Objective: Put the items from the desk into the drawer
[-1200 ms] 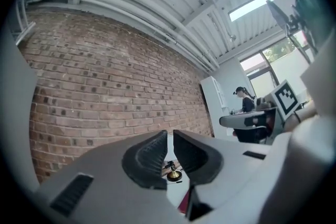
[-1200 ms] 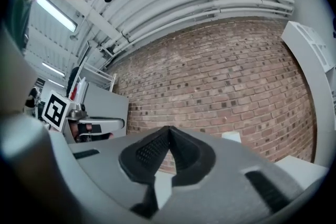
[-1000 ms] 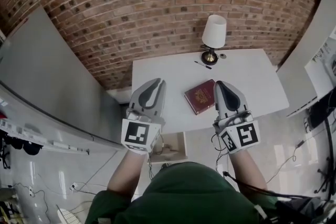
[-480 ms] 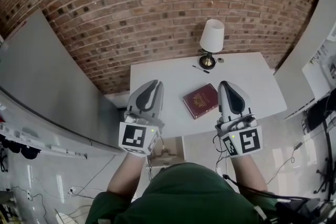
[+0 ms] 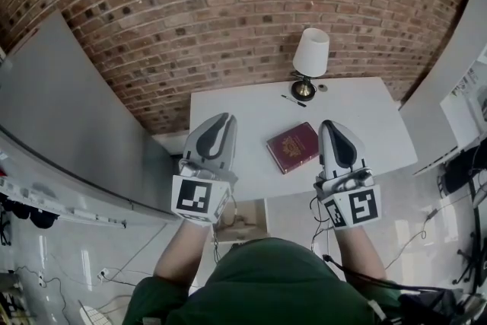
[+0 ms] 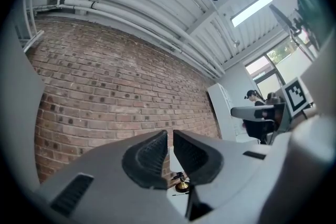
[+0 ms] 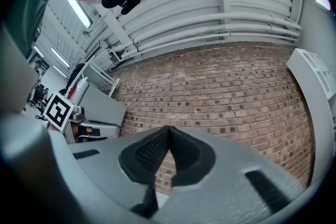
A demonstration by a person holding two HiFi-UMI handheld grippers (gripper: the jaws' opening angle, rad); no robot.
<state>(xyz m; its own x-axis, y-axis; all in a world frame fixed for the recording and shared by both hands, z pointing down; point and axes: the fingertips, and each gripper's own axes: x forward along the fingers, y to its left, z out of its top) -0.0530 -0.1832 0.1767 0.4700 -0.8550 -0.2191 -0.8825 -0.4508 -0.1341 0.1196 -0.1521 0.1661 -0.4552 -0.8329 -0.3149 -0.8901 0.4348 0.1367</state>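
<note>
Squarely between the two grippers, the red book (image 5: 293, 148) lies flat near the front edge of the white desk (image 5: 358, 110), with a pen (image 5: 292, 100) and lamp (image 5: 310, 57) further back by the brick wall (image 5: 228, 4). The left gripper (image 5: 221, 122) hovers with its jaws a slit apart on nothing. The right gripper (image 5: 332, 127) is pinched closed, empty.

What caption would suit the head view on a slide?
Person holds left gripper and right gripper at a white desk bearing a red book, pen and lamp, brick wall behind.
</note>
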